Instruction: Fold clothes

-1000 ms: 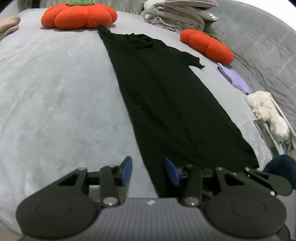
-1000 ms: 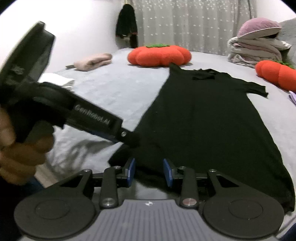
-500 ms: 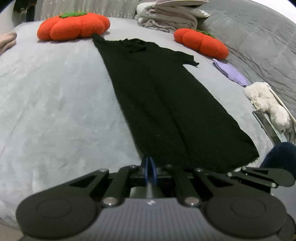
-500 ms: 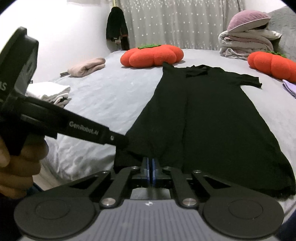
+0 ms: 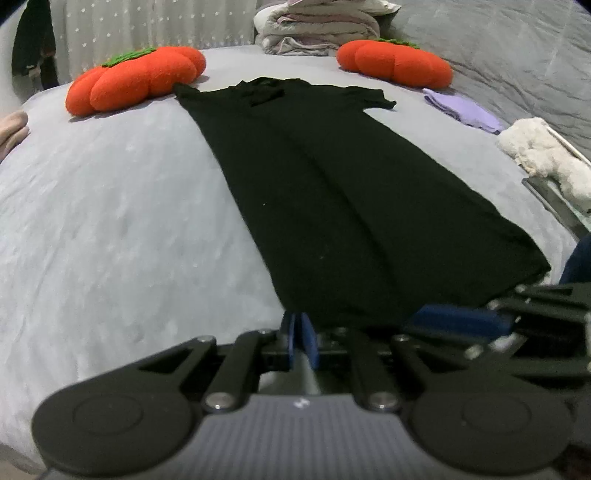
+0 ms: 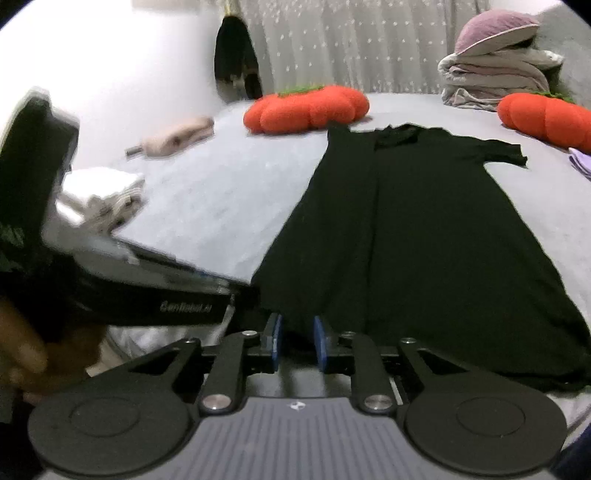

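Note:
A long black dress (image 5: pixel 332 184) lies flat on the grey bed (image 5: pixel 110 221), neckline far away, hem nearest me. My left gripper (image 5: pixel 299 332) sits at the hem's left corner. Its jaws are opening: the blue pads stand a thin gap apart, and I cannot see cloth pinched between them. In the right wrist view the same dress (image 6: pixel 424 221) fills the middle. My right gripper (image 6: pixel 297 339) is at the hem, a little in from the left corner. Its jaws are opening too, with a clear gap and the dark hem just ahead. A hand (image 6: pixel 26 354) holds the left gripper (image 6: pixel 240 295) beside it.
Two orange pumpkin cushions (image 5: pixel 136 81) (image 5: pixel 395 66) and a pile of folded bedding (image 5: pixel 317 33) sit past the dress. A lilac cloth (image 5: pixel 461 110) and a white fluffy thing (image 5: pixel 535 155) lie on the right. White folded clothes (image 6: pixel 99 192) and a pink roll (image 6: pixel 177 136) lie on the left.
Both grippers stood open a second ago, went fully shut at the hem half a second ago, and have now parted again, the right one further. Both wrists rolled slightly.

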Action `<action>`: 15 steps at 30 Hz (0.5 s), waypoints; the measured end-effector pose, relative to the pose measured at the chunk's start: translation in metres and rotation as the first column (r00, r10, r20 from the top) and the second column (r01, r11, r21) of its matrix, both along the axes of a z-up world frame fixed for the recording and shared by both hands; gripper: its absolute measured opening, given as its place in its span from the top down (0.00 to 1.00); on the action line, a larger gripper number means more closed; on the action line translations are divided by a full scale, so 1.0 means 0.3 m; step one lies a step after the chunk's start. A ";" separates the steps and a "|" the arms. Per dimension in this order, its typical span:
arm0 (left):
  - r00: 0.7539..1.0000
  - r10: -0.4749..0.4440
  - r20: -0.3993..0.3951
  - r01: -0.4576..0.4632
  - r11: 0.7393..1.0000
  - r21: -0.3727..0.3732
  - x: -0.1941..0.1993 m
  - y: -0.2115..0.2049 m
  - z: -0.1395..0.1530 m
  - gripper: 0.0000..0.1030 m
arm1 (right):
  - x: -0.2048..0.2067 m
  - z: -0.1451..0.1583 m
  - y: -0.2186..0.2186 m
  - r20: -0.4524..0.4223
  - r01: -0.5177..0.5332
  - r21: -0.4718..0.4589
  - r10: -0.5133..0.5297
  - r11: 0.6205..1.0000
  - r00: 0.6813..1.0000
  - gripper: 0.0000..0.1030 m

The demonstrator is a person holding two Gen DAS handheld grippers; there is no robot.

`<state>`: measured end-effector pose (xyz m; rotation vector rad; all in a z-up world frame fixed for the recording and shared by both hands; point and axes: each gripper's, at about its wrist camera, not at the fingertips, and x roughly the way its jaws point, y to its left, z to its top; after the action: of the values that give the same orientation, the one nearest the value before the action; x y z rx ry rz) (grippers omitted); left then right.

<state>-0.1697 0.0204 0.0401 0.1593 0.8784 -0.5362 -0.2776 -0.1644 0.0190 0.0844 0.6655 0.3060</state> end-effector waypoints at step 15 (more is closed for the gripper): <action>0.982 -0.178 0.068 0.180 0.983 -0.037 -0.070 -0.035 0.043 0.81 | 0.053 -0.024 -0.122 -0.092 0.117 0.087 -0.109 0.989 0.990 0.94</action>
<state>-0.1907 0.0101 0.0529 0.2172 0.7928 -0.7136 -0.2618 -0.2010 0.0117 0.2246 0.7303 0.2244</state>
